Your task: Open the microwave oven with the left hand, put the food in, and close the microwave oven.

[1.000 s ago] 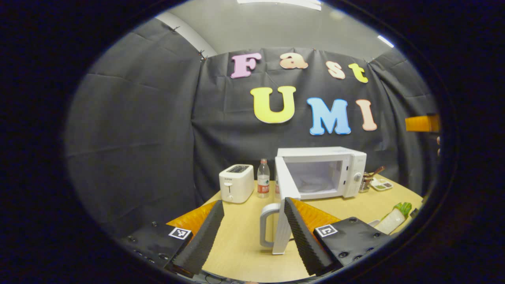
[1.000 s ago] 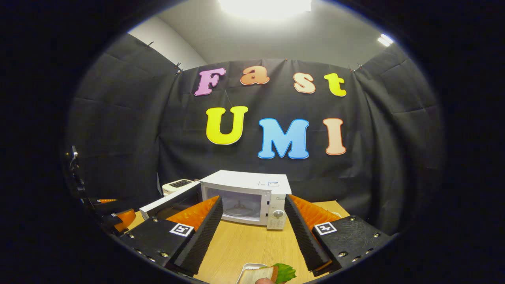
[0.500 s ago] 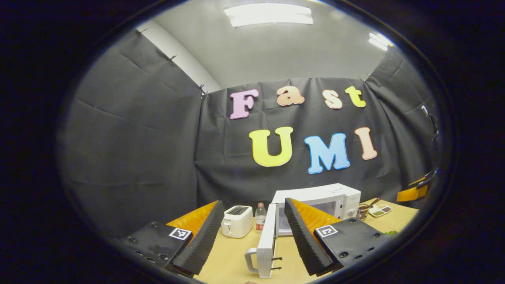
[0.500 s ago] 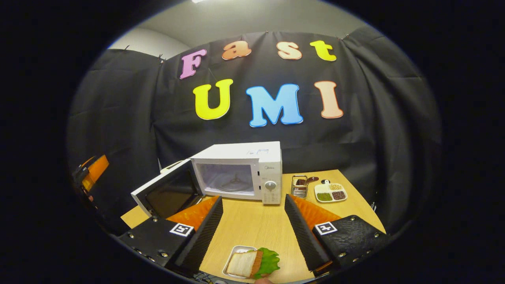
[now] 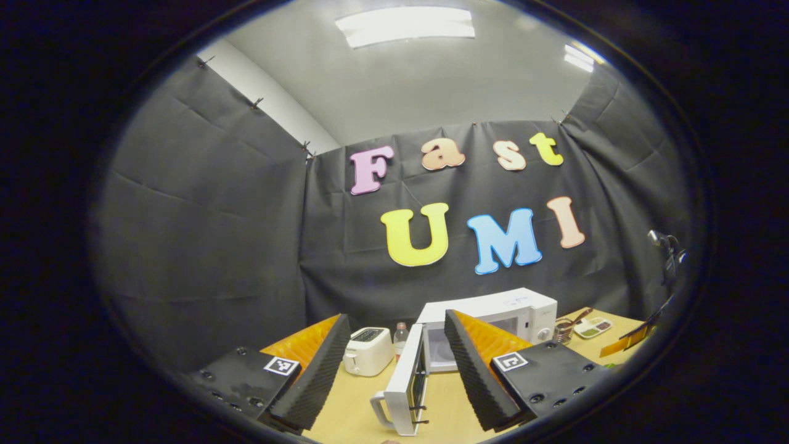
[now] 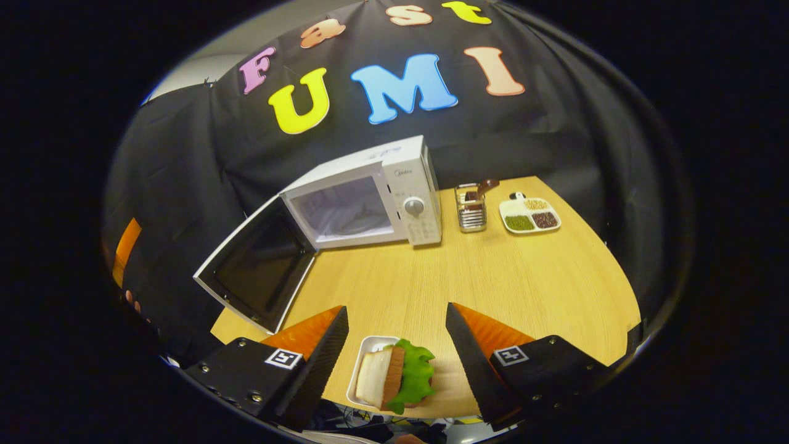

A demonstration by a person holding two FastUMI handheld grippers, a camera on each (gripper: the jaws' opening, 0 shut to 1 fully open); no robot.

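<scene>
- Worktop (image 6: 493, 277): pale wood grain, matt.
- Microwave oven (image 6: 407, 185): smooth white plastic casing; door (image 6: 259, 271) with dark glossy pane.
- Utensil rack (image 6: 471, 206): shiny metal wire.
- Gripper fingers (image 6: 320, 364): ribbed, matt.

The microwave (image 6: 370, 194) stands with its door (image 6: 259, 268) swung wide to its left, so the cavity mouth faces bare table (image 6: 493, 271) in front; a utensil holder (image 6: 471, 206) and a divided dish (image 6: 530, 214) crowd its right side. The toaster (image 5: 368, 350) and bottle (image 5: 400, 336) seem to stand just left of the microwave, behind the door; their spacing is hard to judge.
</scene>
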